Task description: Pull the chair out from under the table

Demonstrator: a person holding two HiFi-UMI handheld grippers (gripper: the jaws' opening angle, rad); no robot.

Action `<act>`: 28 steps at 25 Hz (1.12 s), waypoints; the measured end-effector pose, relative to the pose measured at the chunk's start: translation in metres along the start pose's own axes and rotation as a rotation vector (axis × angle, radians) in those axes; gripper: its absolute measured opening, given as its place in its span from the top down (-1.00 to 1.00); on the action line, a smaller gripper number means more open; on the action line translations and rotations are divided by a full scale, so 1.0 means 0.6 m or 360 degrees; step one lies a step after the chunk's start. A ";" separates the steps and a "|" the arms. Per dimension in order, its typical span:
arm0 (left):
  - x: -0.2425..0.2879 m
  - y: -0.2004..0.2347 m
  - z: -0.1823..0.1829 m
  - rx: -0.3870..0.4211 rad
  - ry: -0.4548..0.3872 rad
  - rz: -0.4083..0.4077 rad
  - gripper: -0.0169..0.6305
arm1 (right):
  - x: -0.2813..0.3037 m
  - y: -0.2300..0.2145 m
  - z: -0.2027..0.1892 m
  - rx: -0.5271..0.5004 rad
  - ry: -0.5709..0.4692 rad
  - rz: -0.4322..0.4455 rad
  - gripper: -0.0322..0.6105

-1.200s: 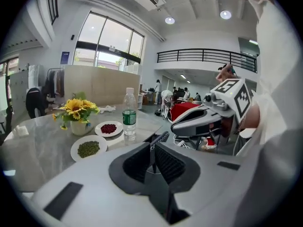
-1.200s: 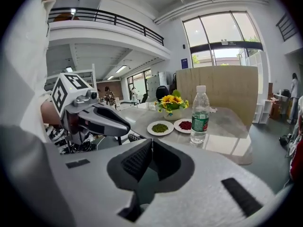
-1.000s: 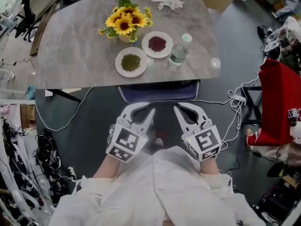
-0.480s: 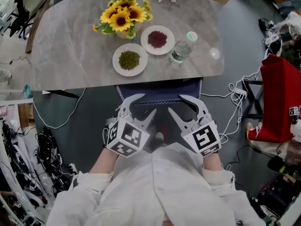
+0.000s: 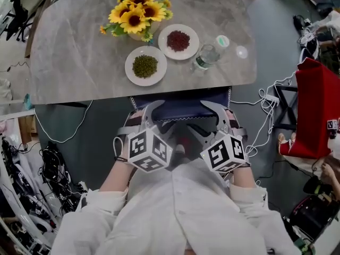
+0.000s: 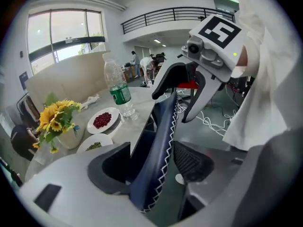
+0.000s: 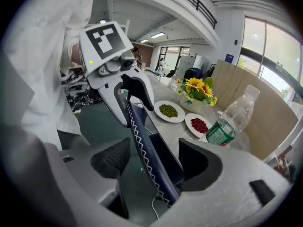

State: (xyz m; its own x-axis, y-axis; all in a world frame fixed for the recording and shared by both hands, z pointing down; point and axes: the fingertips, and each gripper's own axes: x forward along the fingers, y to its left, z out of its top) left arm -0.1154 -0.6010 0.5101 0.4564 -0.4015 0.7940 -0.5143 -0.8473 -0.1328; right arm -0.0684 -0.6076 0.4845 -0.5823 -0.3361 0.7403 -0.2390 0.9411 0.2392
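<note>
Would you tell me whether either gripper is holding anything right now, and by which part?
Nothing is held. The left gripper and right gripper have just been opening; their jaws straddle the top edge of the chair back, not pressing it.

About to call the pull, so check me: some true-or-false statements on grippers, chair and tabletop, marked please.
The left gripper has the chair back between its jaws. True.
The right gripper is clamped shut on the chair back. False: both grippers' jaws have just been opening and stand apart around it.
The water bottle lies on its side. False: it stands upright on the table.
The plate of green beans is nearer the chair back than the plate of red beans. True.
</note>
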 end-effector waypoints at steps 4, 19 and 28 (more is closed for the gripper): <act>0.012 -0.002 -0.011 0.0073 0.0076 -0.0058 0.09 | 0.024 0.005 -0.028 -0.0227 0.0182 0.0062 0.02; 0.055 -0.008 -0.040 0.0209 0.0286 -0.0199 0.09 | 0.079 0.028 -0.088 -0.0543 0.0482 0.0341 0.02; 0.073 -0.016 -0.049 0.0202 0.0340 -0.0236 0.09 | 0.101 0.031 -0.094 -0.0588 0.0488 0.0371 0.02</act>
State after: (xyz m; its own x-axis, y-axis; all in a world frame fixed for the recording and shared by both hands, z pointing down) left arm -0.1116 -0.6006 0.5636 0.3496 -0.1991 0.9155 -0.3524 -0.9334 -0.0685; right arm -0.0640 -0.6084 0.5693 -0.3202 -0.1420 0.9366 0.1916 0.9586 0.2108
